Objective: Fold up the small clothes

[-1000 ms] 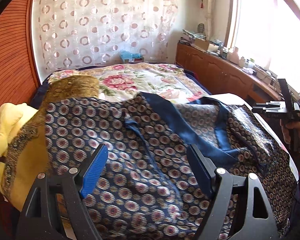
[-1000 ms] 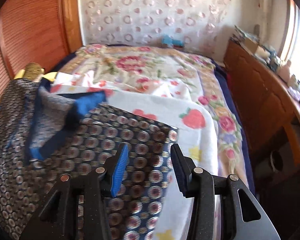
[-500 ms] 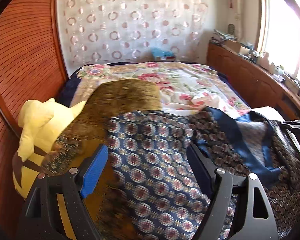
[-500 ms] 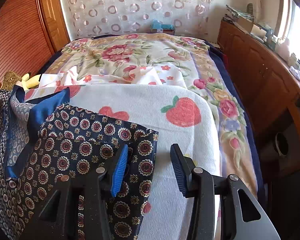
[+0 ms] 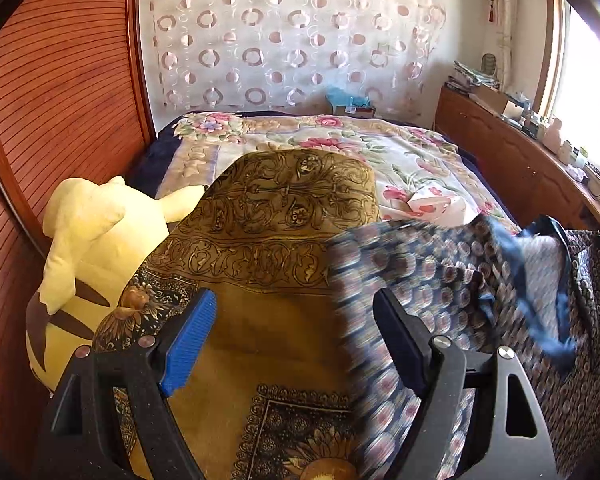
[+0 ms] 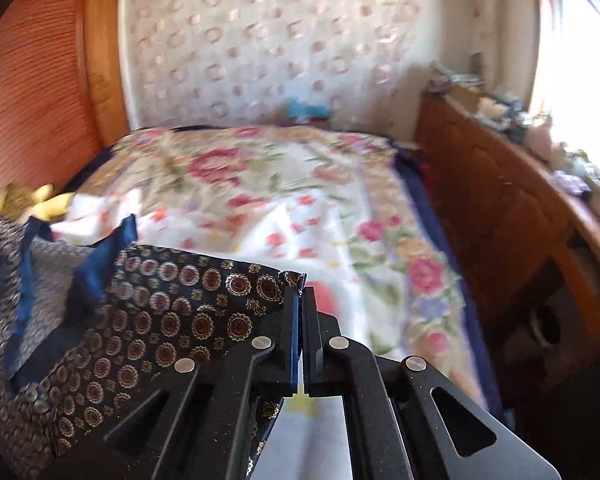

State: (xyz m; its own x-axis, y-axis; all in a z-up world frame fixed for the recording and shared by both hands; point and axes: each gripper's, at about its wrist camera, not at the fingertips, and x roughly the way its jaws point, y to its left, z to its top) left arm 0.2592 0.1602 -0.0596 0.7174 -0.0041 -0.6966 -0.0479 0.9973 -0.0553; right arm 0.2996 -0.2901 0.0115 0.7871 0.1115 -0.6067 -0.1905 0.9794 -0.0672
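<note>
A dark blue garment with a round medallion print [image 6: 168, 320] lies on the bed and shows a plain blue lining. My right gripper [image 6: 300, 300] is shut on its right corner and holds that corner up. In the left wrist view the same garment [image 5: 440, 280] is blurred and stretches to the right. My left gripper [image 5: 292, 332] is open and empty, with its right finger at the garment's left edge and its left finger over a gold patterned cloth [image 5: 284, 240].
A yellow plush toy [image 5: 96, 248] sits at the left by the wooden headboard [image 5: 52, 100]. A floral bedspread [image 6: 260, 184] covers the bed. A wooden cabinet [image 6: 500, 208] with clutter on top runs along the right under the window.
My right gripper has shut on the garment's corner and lifted it. My left gripper has swung left, off the garment and over the gold cloth, still open.
</note>
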